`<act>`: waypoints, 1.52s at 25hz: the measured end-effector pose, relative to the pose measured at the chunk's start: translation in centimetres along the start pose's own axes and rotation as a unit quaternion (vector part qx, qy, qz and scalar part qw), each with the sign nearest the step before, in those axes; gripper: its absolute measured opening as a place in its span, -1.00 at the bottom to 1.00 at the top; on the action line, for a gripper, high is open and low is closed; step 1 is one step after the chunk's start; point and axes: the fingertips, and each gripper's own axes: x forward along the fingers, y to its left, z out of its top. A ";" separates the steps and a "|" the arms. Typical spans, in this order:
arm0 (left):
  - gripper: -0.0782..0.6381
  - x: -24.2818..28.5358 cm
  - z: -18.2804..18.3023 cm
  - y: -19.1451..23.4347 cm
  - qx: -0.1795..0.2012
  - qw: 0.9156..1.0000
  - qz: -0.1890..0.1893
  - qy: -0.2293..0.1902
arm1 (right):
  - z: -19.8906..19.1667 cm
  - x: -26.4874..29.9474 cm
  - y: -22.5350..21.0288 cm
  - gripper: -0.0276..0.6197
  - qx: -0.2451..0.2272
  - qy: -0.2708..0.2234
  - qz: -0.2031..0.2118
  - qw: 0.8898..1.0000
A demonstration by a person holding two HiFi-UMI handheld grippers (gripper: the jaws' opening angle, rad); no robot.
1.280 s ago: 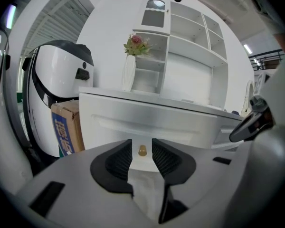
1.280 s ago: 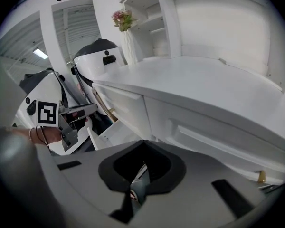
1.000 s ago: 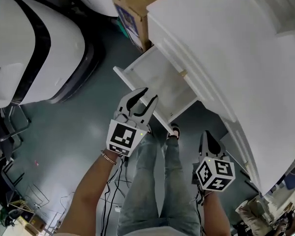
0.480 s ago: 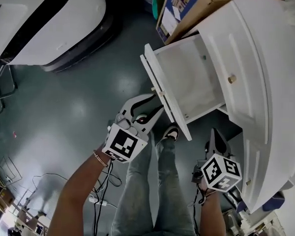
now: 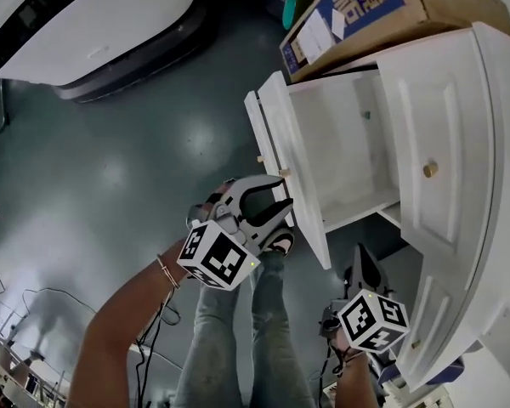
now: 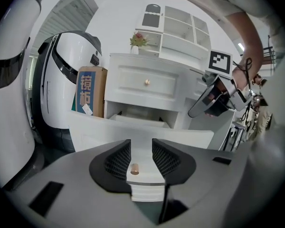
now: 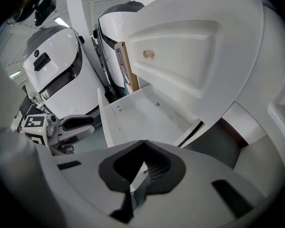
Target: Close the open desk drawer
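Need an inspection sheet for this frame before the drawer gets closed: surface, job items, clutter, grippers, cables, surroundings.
Surface: glossy grey-green floor; the white wooden desk stands on it.
Job's things: white desk drawer open, nothing seen inside; small brass knob on its front panel.
Clutter: small potted plant on the desk top.
Grippers: left gripper open, jaws apart either side of the knob; right gripper shut, empty, low beside the desk.
Cables: thin black cables hanging below the left arm.
Surroundings: brown cardboard box with a blue label beside the desk; large white-and-black machine housing.
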 end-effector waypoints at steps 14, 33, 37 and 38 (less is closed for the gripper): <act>-0.39 3.2 -1.0 0.1 0.013 1.000 -0.017 0.009 | 0.0 1.5 -1.7 -0.89 0.007 0.014 0.000 1.000; -0.40 6.1 0.2 -0.2 0.037 0.998 -0.036 0.020 | -0.7 0.8 -5.4 -0.90 0.039 0.006 -0.010 0.999; -0.40 7.0 0.6 -0.1 0.036 0.998 -0.037 0.024 | -0.7 0.4 -6.1 -0.89 0.050 0.003 -0.015 0.999; -0.40 7.2 0.7 -0.2 0.037 0.998 -0.038 0.025 | -0.6 0.3 -6.3 -0.89 0.052 0.003 -0.015 0.999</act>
